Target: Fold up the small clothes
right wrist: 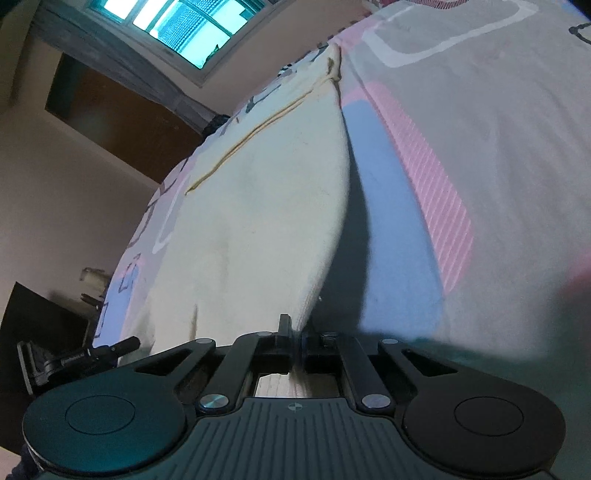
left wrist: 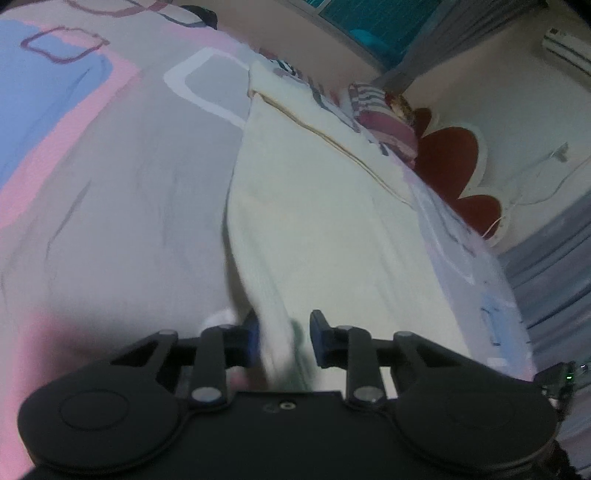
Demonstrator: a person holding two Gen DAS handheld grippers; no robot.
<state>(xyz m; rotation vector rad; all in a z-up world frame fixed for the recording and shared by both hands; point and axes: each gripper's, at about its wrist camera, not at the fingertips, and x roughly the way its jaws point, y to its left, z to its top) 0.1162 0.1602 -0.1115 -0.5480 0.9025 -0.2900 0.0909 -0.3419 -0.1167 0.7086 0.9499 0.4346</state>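
Note:
A cream-white small garment (left wrist: 314,206) with a thin tan seam lies on a patterned bedsheet (left wrist: 110,166). In the left wrist view my left gripper (left wrist: 282,338) stands open, its jaws apart, with a fold of the garment's near edge between them, blurred. In the right wrist view my right gripper (right wrist: 295,343) is shut on the near corner of the same garment (right wrist: 266,206), which is lifted off the sheet (right wrist: 480,147) and casts a shadow to its right.
The bed's red and cream headboard (left wrist: 454,166) and a striped pillow (left wrist: 384,122) lie past the garment. A window (right wrist: 177,22) and a brown door (right wrist: 122,122) are on the far wall. Dark furniture (right wrist: 37,325) stands beside the bed.

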